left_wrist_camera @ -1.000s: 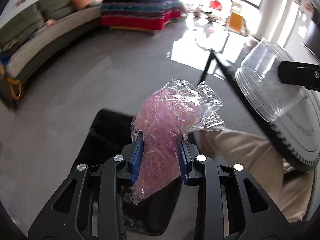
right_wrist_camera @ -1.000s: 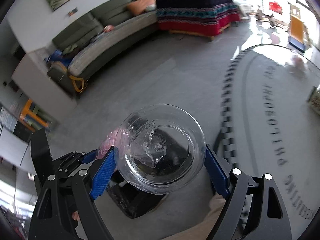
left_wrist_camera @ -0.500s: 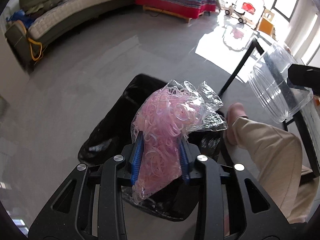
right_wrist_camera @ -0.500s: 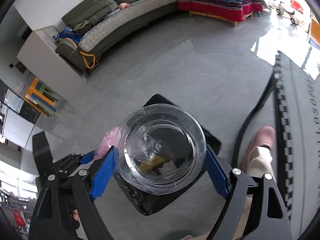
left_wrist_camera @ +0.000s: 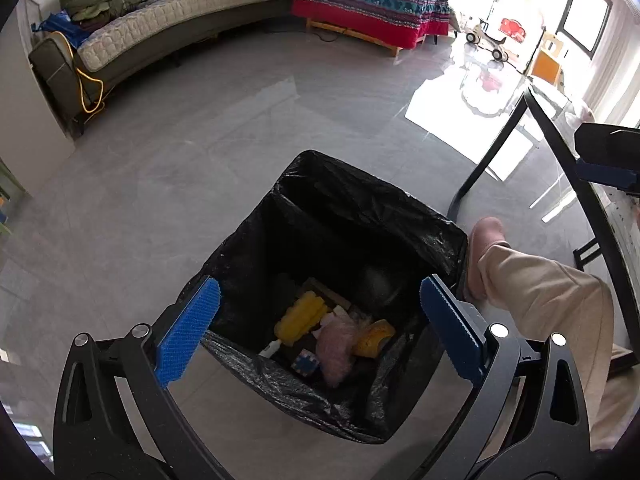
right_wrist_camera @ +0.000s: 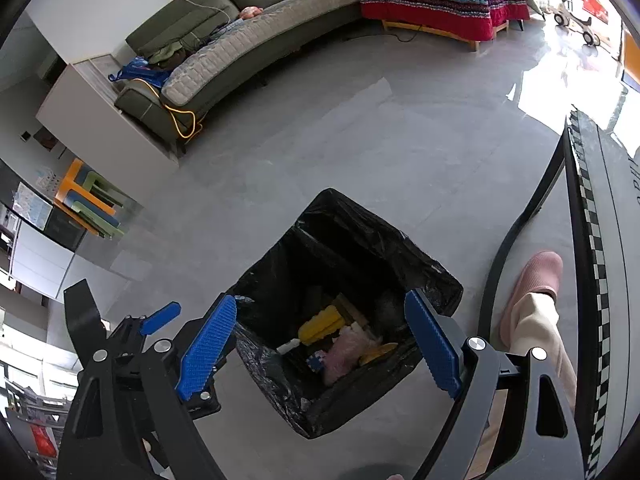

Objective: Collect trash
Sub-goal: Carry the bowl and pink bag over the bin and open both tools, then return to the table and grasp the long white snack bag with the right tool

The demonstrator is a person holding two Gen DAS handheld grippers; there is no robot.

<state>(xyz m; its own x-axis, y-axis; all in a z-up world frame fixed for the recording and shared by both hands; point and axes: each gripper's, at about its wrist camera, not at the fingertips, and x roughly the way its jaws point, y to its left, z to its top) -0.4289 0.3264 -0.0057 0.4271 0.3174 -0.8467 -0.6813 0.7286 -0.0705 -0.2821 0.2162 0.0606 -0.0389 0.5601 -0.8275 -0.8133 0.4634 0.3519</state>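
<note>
The pink bag of rubber bands (left_wrist_camera: 335, 347) that the left gripper (left_wrist_camera: 320, 332) clamped a moment ago now lies at the bottom of the black-lined trash bin (left_wrist_camera: 360, 208), and the clear plastic tub has left the right gripper (right_wrist_camera: 320, 340) — where it went cannot be told. Both grippers hang over the bin, pointing down into it, jaws spread wide and holding nothing. Beside the bag sit a yellow item (left_wrist_camera: 300, 316) and a tape roll (left_wrist_camera: 374, 338). A pink slipper (left_wrist_camera: 482, 256) stands just beside the bin.
</note>
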